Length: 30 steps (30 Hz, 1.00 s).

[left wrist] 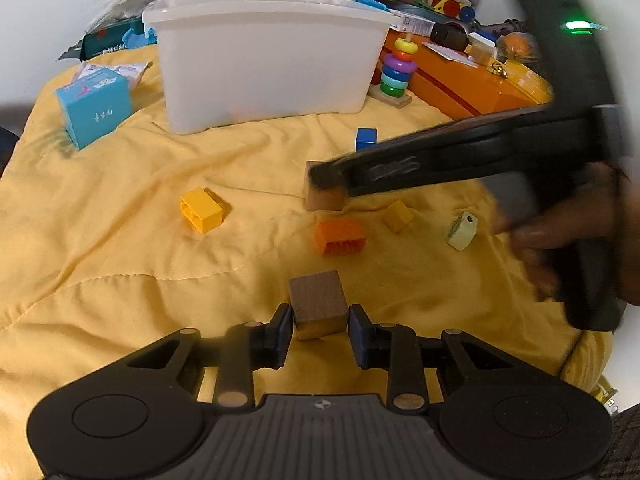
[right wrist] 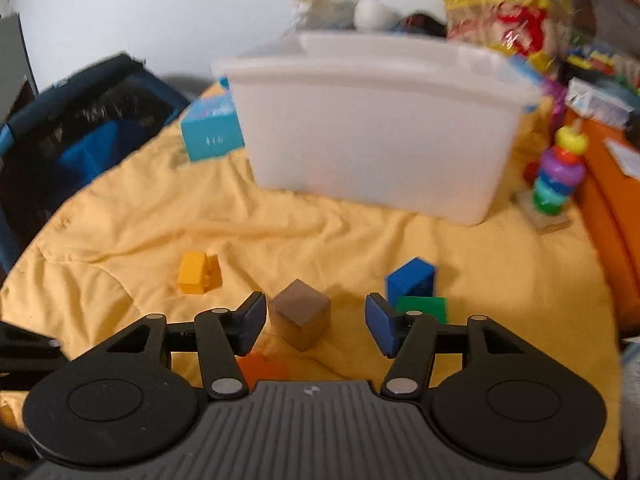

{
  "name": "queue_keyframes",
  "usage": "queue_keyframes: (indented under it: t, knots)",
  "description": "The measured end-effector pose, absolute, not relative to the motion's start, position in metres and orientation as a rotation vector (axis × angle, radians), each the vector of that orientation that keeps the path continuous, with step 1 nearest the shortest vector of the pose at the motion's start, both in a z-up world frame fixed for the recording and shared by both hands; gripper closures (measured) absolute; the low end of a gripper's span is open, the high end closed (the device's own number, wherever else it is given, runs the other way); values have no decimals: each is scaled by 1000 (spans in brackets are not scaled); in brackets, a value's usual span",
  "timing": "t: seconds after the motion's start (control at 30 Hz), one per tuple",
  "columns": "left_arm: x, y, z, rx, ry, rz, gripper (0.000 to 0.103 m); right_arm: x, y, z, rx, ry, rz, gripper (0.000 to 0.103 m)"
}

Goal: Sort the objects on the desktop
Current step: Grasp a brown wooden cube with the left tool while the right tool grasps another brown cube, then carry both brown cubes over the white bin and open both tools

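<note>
Left jaws: clamped on the near wooden cube (left wrist: 318, 304), left gripper (left wrist: 320, 324) low over the yellow cloth (left wrist: 100, 280), one blue pad against each side face.
Right jaws: standing apart, right gripper (right wrist: 316, 320) straddling the far wooden cube (right wrist: 304, 320); left pad just beside it, right pad clear of it, no squeeze yet.
Far left: light blue box (left wrist: 94, 112) upright on the cloth, apart from the loose pieces.
Left of centre: yellow brick (left wrist: 202, 210) lying alone, untouched.
Centre back: white bin (left wrist: 264, 64), open-topped, well behind both cubes; contents impossible to read through the cloudy wall.
Centre front: orange brick (left wrist: 340, 236) between the two cubes, on the cloth.
Right of centre: blue brick (left wrist: 366, 138) and green block (right wrist: 422, 308) just beside the right gripper; small yellow brick (left wrist: 398, 216) a little further on.
Right: ring stacker (left wrist: 396, 72) next to the bin, pale green piece (left wrist: 462, 230) near the person's hand (left wrist: 560, 240) on the right handle.
Done so far: one cube gripped, though not yet lifted; nothing visibly sorted.
Left to do: probably closing on the far cube, carrying both to the bin, then the bricks, block and green piece one after another.
Stage: early, judging by how much is loose on the cloth.
</note>
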<state>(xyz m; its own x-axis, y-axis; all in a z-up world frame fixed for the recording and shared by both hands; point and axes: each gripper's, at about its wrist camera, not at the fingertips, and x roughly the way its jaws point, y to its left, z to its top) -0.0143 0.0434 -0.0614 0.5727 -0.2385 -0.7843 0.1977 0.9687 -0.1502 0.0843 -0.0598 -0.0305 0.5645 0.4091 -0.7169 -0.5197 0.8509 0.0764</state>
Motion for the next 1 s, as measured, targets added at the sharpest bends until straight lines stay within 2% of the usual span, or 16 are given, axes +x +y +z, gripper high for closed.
queue_keyframes:
  t: [0.03,0.1,0.3,0.4,0.63,0.9,1.0]
  knots:
    - [-15,43,-61,-47,924,-256,69,88,-57,-37,-157,821,551,44]
    - [-15,43,-62,-51,925,-256,69,91,-56,-45,-155,841,585,61]
    - [-13,40,-63,-51,917,-255,69,60,-71,-17,-215,740,627,61]
    - [-11,37,-66,-39,918,-263,69,43,-84,-6,-218,746,637,61]
    - [-8,37,-73,-54,938,-256,68,18,-107,-38,-219,868,615,60]
    - [-9,33,-77,-21,922,-255,69,11,-112,-53,-253,846,607,58]
    - [-9,32,-76,-25,924,-260,69,11,-113,-54,-257,836,614,60]
